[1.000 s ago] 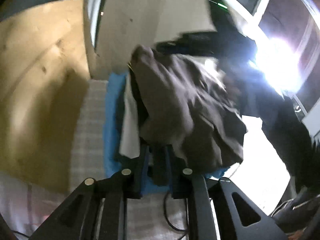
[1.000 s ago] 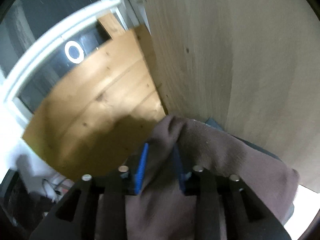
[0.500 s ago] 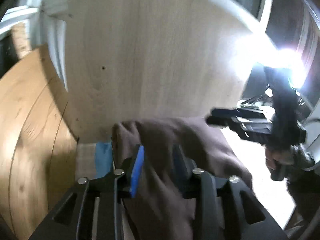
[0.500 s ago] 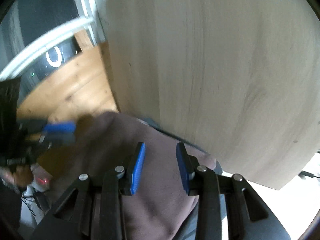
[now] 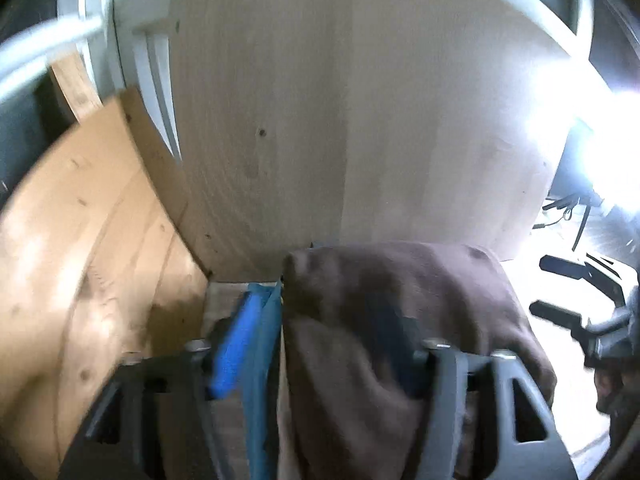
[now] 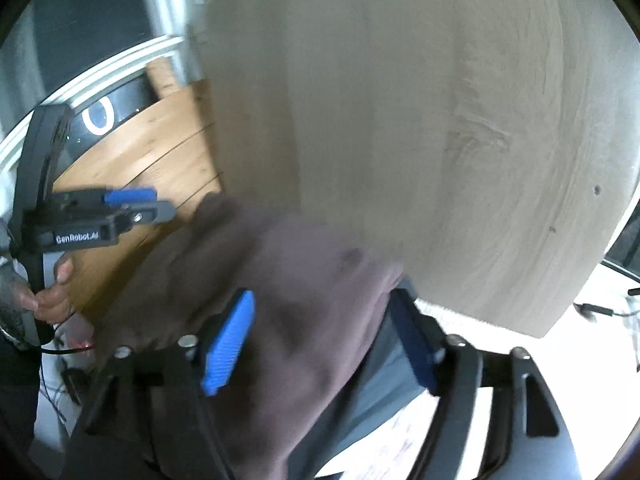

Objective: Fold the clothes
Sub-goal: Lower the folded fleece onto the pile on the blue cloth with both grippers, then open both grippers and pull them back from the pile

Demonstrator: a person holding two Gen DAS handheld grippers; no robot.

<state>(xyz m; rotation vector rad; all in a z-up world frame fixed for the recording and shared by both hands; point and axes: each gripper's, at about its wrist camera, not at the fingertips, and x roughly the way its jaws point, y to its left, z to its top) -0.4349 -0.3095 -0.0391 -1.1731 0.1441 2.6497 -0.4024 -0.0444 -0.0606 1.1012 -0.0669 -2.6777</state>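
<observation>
A brown garment [image 5: 400,300] lies draped over a pile against the pale wood panel [image 5: 340,120]. My left gripper [image 5: 316,344] straddles its left edge. Its jaws are opening, and the blue pads [image 5: 236,344] stand clear of the cloth. In the right wrist view the same brown garment [image 6: 280,280] runs between the fingers of my right gripper [image 6: 320,344]. Those jaws are opening too, and the pads [image 6: 228,344] are off the fabric. Each gripper shows in the other's view: the left gripper [image 6: 160,203] at the far left, the right gripper [image 5: 552,288] at the far right.
A blue cloth [image 5: 260,360] and a grey garment [image 6: 380,392] lie under the brown one. An orange wooden board [image 5: 80,260] leans at the left. A hand [image 6: 52,296] grips the left tool's handle. Cables [image 6: 60,380] trail below, and glare fills the right side.
Both pairs of jaws have spread wide and let go of the brown garment, which now rests on the pile by the pale panel. Both views swung toward that panel.
</observation>
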